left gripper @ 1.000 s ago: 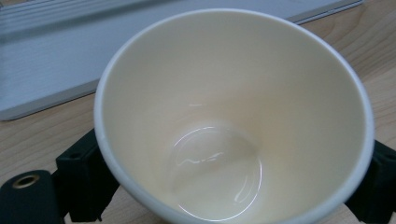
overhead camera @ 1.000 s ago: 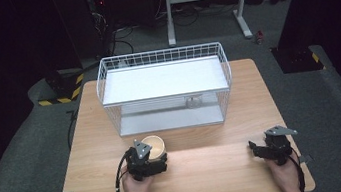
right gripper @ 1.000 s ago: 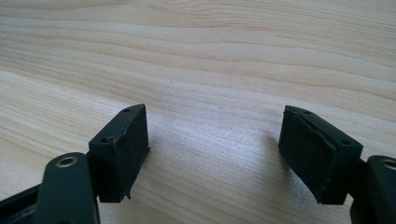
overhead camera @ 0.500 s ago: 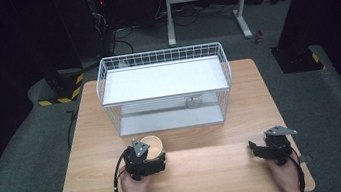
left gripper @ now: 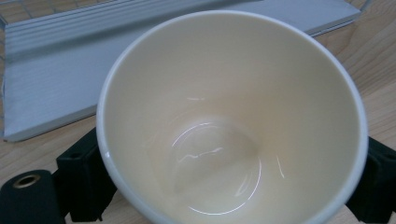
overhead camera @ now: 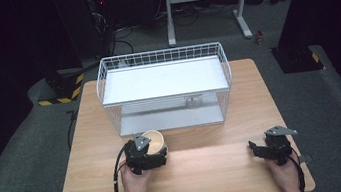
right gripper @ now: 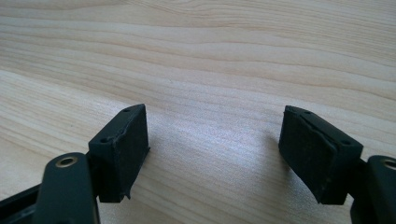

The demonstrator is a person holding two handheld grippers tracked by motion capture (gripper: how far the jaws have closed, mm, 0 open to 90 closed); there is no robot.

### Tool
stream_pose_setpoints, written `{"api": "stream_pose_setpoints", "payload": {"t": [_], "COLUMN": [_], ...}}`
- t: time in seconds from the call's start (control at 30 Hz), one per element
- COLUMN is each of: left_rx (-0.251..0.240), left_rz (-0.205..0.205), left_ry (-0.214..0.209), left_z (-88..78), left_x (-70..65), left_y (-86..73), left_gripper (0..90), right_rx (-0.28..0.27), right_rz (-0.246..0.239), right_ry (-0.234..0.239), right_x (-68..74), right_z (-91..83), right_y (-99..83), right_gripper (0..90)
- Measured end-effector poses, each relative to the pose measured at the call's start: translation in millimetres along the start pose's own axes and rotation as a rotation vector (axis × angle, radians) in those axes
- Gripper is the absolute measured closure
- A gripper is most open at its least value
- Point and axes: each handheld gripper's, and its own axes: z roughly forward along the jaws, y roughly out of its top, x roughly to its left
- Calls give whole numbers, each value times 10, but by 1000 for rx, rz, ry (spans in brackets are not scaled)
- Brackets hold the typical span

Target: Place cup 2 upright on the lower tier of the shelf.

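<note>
Holding one cream cup (overhead camera: 153,141), the left gripper (overhead camera: 152,155) has a jaw pressed on each side of it, so the cup sits snug between them. In the left gripper view the cup (left gripper: 231,116) looks empty and shiny inside. The cup is near the front of the worktop (overhead camera: 219,170), at about seven o'clock from the white wire basket (overhead camera: 165,89). I think the cup is gripped by its sides so that it will not tip over when it is carried, maybe to the basket, which is just ahead at twelve o'clock. The right gripper (overhead camera: 259,150) waits over at four o'clock, jaws spread apart with only bare wood between them. I count one cup, one basket and two grippers.
</note>
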Motion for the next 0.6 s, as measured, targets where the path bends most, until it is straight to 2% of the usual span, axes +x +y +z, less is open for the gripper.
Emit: {"api": "stream_pose_setpoints", "payload": {"t": [0.3,0.4,0.43,0.6], "left_rx": [0,-10,-11,0], "left_rz": [11,-17,-14,2], "left_ry": [6,-2,0,27], "left_z": [53,69,76,123], "left_x": [17,46,59,87], "left_y": [162,217,237,323], "left_gripper": [93,94,94,93], "right_rx": [0,0,2,1], "right_rz": [0,-1,-1,-1], "right_ry": [0,0,0,0], "right_x": [0,0,0,0], "right_z": [0,1,-1,1], "right_y": [0,0,1,0], "right_gripper": [242,242,242,241]}}
